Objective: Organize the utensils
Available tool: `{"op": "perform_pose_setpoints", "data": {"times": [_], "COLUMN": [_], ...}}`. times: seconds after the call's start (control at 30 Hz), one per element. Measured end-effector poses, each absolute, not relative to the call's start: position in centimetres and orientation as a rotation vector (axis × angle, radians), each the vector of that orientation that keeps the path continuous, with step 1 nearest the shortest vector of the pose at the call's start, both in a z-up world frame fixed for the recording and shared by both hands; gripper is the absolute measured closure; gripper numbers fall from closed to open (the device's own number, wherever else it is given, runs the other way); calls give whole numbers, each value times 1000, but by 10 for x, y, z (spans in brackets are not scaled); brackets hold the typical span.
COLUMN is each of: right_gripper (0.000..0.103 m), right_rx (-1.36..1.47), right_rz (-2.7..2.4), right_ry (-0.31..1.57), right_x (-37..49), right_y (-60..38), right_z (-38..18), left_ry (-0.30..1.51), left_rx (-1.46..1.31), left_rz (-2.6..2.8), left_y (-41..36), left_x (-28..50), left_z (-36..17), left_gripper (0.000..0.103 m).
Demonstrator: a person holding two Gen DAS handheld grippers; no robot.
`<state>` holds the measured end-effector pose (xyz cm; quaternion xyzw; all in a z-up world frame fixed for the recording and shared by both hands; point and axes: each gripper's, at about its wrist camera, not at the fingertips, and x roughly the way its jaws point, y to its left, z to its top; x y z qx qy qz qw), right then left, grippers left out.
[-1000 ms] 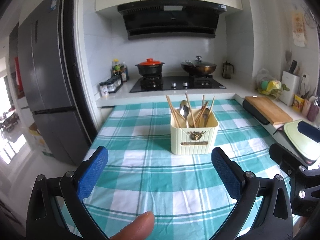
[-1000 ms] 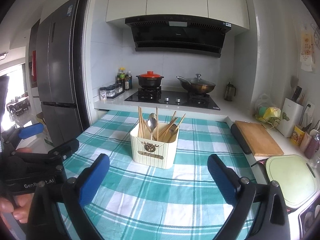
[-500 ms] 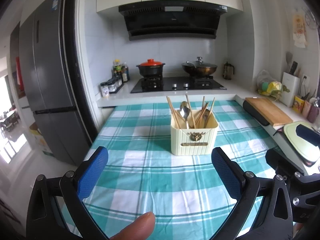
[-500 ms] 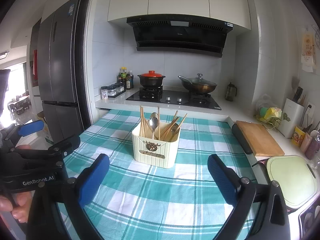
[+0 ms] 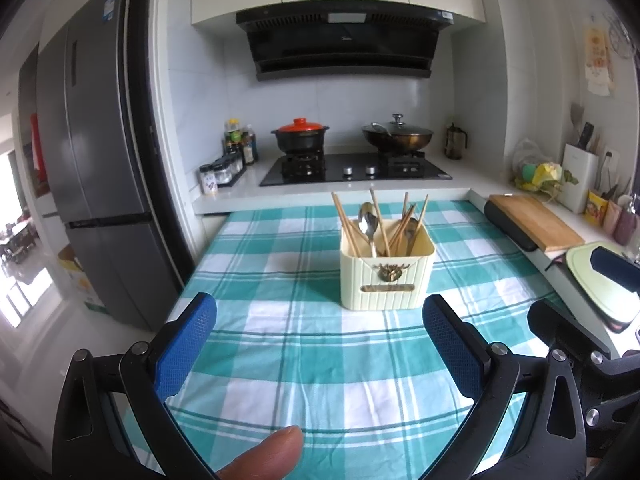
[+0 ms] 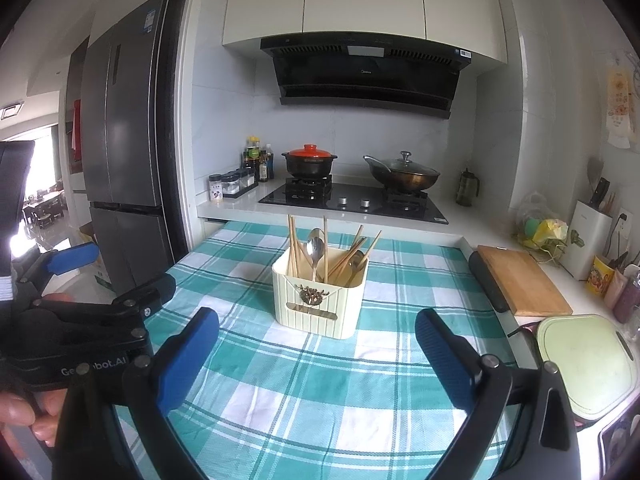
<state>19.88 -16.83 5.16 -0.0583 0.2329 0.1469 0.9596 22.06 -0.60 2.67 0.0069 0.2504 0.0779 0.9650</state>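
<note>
Little had changed: both grippers, left gripper (image 5: 320, 350) and right gripper (image 6: 318, 354), stayed spread wide and empty above the table's near edge (image 5: 304, 408); the utensil holder (image 5: 387, 270) stood mid-table, bare cloth around it.

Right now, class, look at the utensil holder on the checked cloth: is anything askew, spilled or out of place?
Nothing is spilled or damaged. The cream utensil holder stands upright on the checked tablecloth. Its chopsticks lean at mixed angles, jumbled with the spoon. Both grippers, left and right, are open and empty.

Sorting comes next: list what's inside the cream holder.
Inside the cream holder: wooden chopsticks and a metal spoon stand upright, another spoon leaning. Its walls hide their lower ends and the bottom.
</note>
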Motion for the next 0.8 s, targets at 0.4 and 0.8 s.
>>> {"op": "perform_pose_setpoints", "data": {"times": [0.4,0.8], "right_gripper": [3,3], "right_rx": [-126,-118], "right_rz": [303,305], "right_ry": [476,492], "right_x": [199,203], "right_y": [-166,-169], "right_z": [50,45], "left_ry": [503,509], "left_rx": [7,20], "left_rz": [158,135], "left_y": [-5,-7], "left_x": [220,222], "left_z": [28,25], "left_gripper": [0,0]}}
